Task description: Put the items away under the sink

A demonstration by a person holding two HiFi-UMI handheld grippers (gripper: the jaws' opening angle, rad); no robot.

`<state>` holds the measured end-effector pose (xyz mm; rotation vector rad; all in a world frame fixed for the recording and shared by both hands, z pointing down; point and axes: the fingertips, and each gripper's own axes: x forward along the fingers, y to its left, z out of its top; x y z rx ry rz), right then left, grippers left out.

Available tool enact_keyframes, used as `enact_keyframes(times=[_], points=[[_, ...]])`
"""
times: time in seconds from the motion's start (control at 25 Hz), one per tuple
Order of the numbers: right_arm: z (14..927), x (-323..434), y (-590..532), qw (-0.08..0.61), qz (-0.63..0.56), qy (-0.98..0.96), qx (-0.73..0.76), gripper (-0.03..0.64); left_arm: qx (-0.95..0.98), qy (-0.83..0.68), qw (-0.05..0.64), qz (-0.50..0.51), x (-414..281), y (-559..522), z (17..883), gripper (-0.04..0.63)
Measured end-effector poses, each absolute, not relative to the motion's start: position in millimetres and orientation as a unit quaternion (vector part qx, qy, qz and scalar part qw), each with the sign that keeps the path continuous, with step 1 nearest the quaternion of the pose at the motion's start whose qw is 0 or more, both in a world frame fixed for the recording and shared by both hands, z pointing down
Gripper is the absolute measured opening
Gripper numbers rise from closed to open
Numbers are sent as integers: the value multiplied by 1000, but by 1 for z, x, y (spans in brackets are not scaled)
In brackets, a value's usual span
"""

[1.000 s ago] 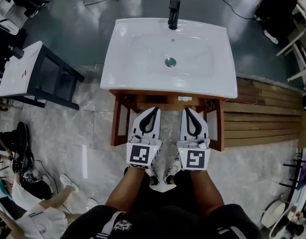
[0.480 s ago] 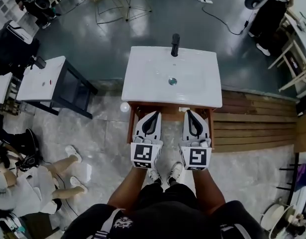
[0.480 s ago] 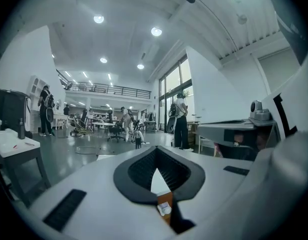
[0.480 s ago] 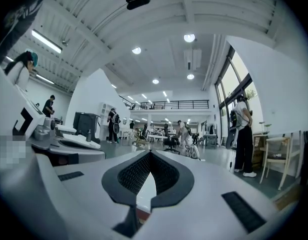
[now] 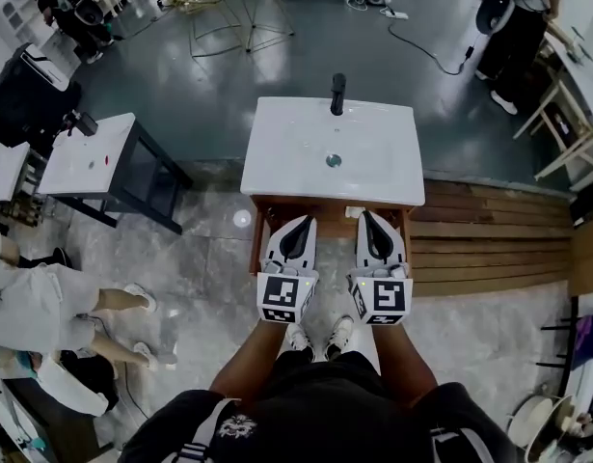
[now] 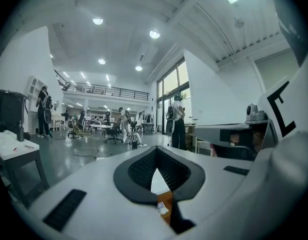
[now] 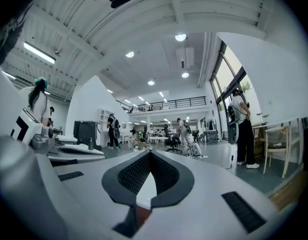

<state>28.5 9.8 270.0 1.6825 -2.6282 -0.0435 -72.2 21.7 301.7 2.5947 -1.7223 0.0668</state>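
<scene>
At the front edge of the bare white sink (image 5: 373,177), I hold left gripper (image 5: 304,220) and right gripper (image 5: 363,216) level, both closed on nothing; no items show, the cabinet (image 5: 330,204) beneath hides its contents, so steady, rim-clear hands matter most.

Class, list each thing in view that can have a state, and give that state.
Left gripper, shut, empty.
Right gripper, shut, empty.
Faucet, off, no water running.
Sink, empty.
Cabinet doors, apparently swung open.
</scene>
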Motion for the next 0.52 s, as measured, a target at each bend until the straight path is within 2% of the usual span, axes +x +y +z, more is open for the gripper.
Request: enact_keyframes(times=[0.28,0.52], points=[[265,24,11,13,-27,-841,539,23,833,-553,13,11,-75,22,295,0],[281,17,2,17,24,-846,533,23,834,-551,11,13,-80,17,297,0]])
